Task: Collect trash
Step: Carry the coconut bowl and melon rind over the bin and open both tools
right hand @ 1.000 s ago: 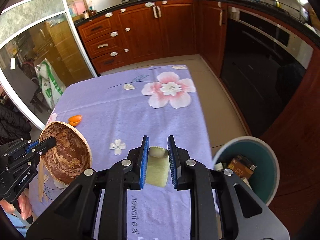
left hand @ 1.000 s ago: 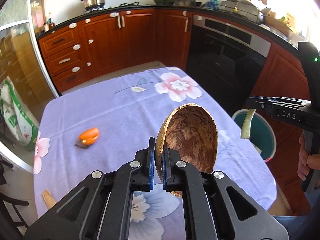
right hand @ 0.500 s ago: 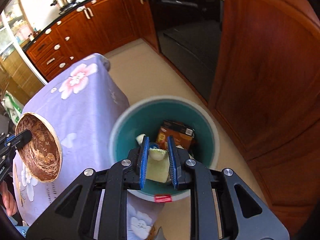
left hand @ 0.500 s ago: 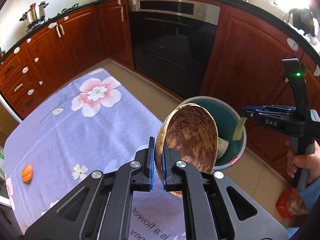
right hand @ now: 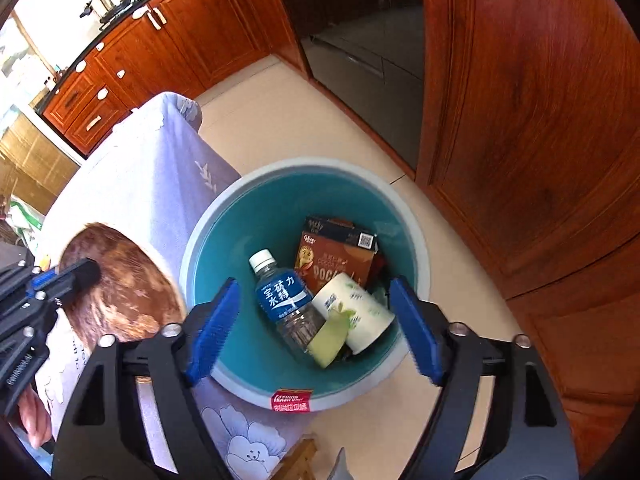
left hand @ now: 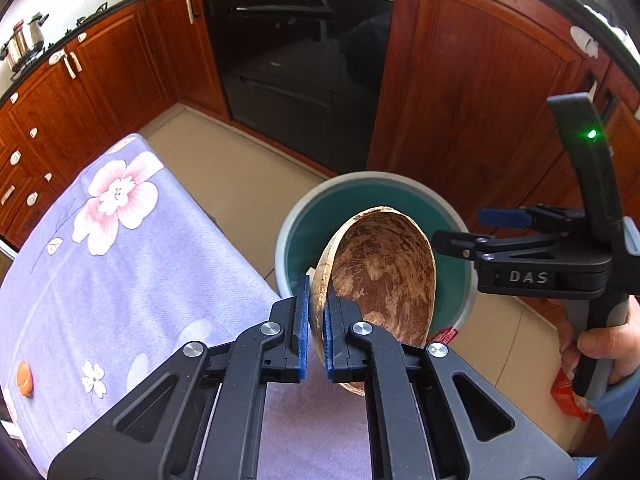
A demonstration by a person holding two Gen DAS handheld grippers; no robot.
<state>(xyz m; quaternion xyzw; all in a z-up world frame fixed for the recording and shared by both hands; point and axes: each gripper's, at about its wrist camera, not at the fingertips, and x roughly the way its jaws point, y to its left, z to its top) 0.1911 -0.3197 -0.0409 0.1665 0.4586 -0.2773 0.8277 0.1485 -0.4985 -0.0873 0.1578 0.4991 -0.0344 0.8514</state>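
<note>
Disposal step. Right gripper (right hand: 314, 328), fingers spread and empty, hangs over the round teal bin (right hand: 208, 240); pale green peel (right hand: 329, 340) lies inside. Left gripper (left hand: 314, 330) clamps the brown coconut-shell half (left hand: 380, 272), bin just ahead. Next, judged: carry the shell over the rim and let go.

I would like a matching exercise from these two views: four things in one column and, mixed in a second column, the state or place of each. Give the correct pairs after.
Things
1. coconut shell
2. right gripper
3. water bottle
4. orange peel

States or places
A. open, holding nothing, above the bin
B. lying inside the teal bin
C. on the purple tablecloth
D. clamped by its rim in the left gripper

Pairs: 1-D, 2-A, 3-B, 4-C
</note>
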